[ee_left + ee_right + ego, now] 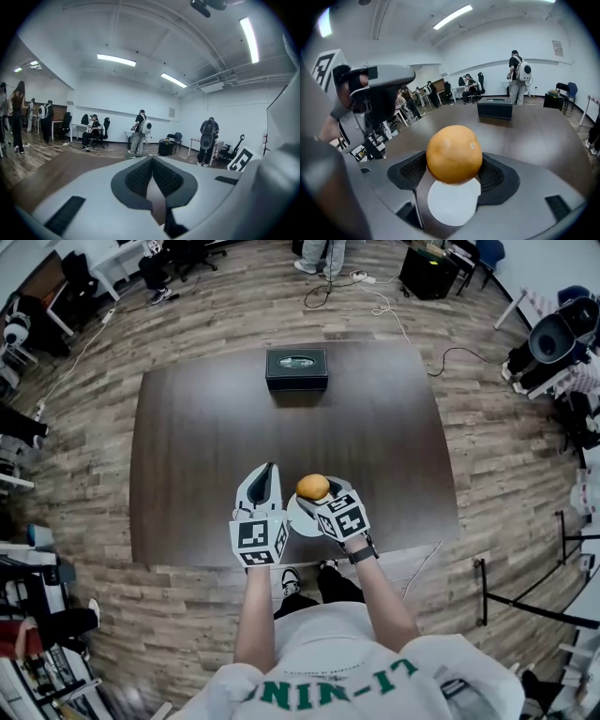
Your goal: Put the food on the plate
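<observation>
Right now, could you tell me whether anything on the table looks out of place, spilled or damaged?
Nothing stands out. The orange is whole, clamped in the right hand-held gripper over the white plate, which lies flat on the table. The black box sits square at the far edge; no spills show.

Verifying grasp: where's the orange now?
Head view, centre: the orange is clamped in the right gripper, over the white plate near the table's near edge, with the left gripper just to its left.
</observation>
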Tool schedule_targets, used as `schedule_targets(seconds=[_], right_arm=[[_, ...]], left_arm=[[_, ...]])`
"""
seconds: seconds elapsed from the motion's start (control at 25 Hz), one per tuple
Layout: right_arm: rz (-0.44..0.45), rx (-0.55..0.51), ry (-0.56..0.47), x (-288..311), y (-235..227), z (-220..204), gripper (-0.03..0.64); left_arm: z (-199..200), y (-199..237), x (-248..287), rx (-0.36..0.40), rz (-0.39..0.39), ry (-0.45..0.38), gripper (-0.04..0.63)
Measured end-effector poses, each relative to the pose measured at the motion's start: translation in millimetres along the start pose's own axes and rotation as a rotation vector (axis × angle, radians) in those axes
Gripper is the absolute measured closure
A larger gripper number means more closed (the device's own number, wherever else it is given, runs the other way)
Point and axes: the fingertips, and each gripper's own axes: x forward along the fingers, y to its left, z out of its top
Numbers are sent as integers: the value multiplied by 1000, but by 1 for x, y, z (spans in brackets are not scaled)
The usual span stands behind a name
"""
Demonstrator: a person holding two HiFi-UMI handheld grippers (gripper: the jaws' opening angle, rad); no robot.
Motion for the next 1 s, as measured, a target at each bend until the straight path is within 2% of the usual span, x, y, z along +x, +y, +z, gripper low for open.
schedule_targets(seconds=[0.2, 0.4, 0.56, 0.68, 0.84, 1.0], right_arm=[[-36, -27, 89, 16, -1, -41, 273], [-51, 6, 164, 33, 0, -85, 273], [-66, 36, 204, 46, -1, -112, 273], [-73, 53, 214, 51, -2, -122, 273], [-67, 80, 218, 56, -2, -130, 273], [-73, 99, 198, 59, -3, -128, 273]], left_arm=[[-25, 3, -1, 4, -9, 40, 580], [-52, 6, -6, -5, -16, 79, 580], [-59, 8, -12, -40, -26, 85, 580], [-61, 9, -16, -42, -26, 91, 580], [-58, 11, -21, -99, -36, 79, 580], [-51, 11, -26, -97, -44, 68, 580]])
